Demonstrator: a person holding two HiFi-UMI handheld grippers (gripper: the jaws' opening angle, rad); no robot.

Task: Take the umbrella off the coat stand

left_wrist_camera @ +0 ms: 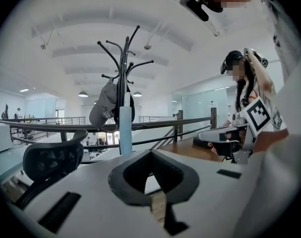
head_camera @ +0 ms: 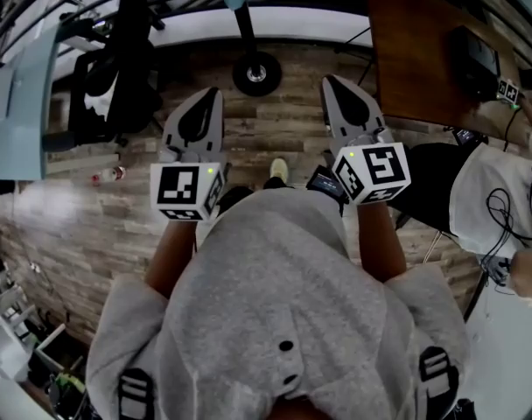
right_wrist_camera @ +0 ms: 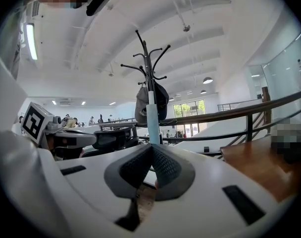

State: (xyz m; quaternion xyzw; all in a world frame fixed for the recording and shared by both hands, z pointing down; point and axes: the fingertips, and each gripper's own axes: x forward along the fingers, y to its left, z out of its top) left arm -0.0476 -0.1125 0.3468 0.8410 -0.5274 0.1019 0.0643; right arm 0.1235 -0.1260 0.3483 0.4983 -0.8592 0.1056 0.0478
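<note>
Open office hall with wood plank floor (head_camera: pixel 283 129) and a dark railing (left_wrist_camera: pixel 190 123); coat stand (left_wrist_camera: pixel 122 58) stands straight ahead of both sets of fingertips, well apart from them. Light-blue umbrella (left_wrist_camera: pixel 125 128) hangs upright along the stand's pole, just above and beyond the left gripper (left_wrist_camera: pixel 150 151) tips, with a grey cap (left_wrist_camera: pixel 105 110) hung beside it to the left. Left gripper and right gripper (right_wrist_camera: pixel 151 145) both clenched tight with nothing between the fingers, held side by side.
</note>
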